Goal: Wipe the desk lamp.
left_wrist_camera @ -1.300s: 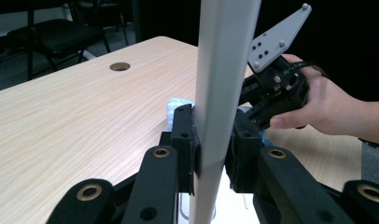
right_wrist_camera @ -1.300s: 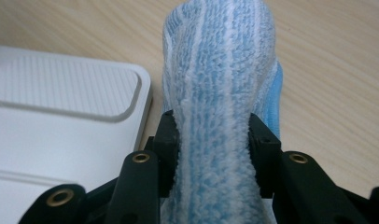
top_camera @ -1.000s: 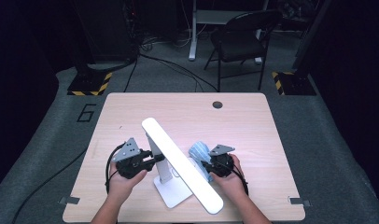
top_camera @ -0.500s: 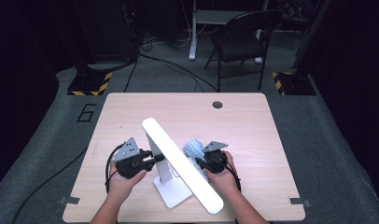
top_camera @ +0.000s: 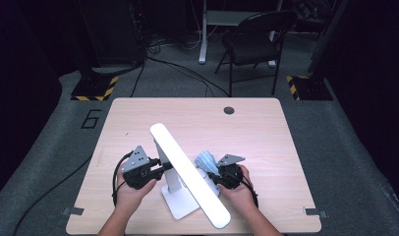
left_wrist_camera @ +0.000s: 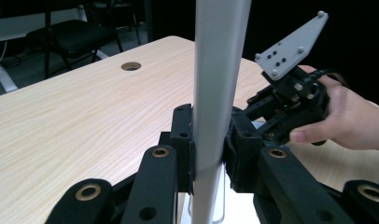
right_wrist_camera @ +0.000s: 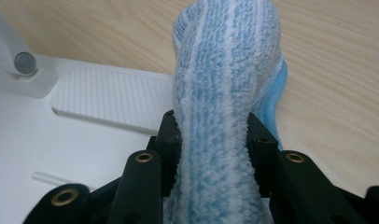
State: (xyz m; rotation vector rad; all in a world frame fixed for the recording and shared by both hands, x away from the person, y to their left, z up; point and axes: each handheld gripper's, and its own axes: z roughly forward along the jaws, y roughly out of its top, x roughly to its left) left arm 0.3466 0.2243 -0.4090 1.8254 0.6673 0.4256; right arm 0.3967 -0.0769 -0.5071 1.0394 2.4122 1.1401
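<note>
A person at a wooden bench [top_camera: 138, 118] steadies a white desk lamp with one gripper and brings a blue-and-white cloth [top_camera: 206, 160] to it with the other. The left gripper [top_camera: 158, 169] is clamped on the lamp's upright post [left_wrist_camera: 215, 93], its pads pressed flat on either side. The right gripper [top_camera: 213, 175] pinches the bunched cloth; its jaws have just been closing further on the fabric, which bulges between them. The lamp stands near the bench's near edge, between the two hands, its flat base [top_camera: 180, 204] on the wood and its long light bar [top_camera: 187, 172] slanting from far left to near right above both grippers.

The risks, as judged from here: pressing the cloth hard against the lamp could tip or slide its light base if the left hold slackens, and the slanted light bar could swing on its hinge if the cloth or gripper knocks it. The cloth, held by a fold only, may also slip out mid-wipe.

The high view gives the layout: both hands, the bar's angle, the cloth just right of the bar. The left gripper view gives what the bar hides from above, the pads' contact on the post, with the other gripper and hand beyond it. The right gripper view shows the cloth's towelling weave, a ribbed panel [right_wrist_camera: 108, 100] on the lamp base just behind it, and a round silver stud [right_wrist_camera: 24, 62].
</note>
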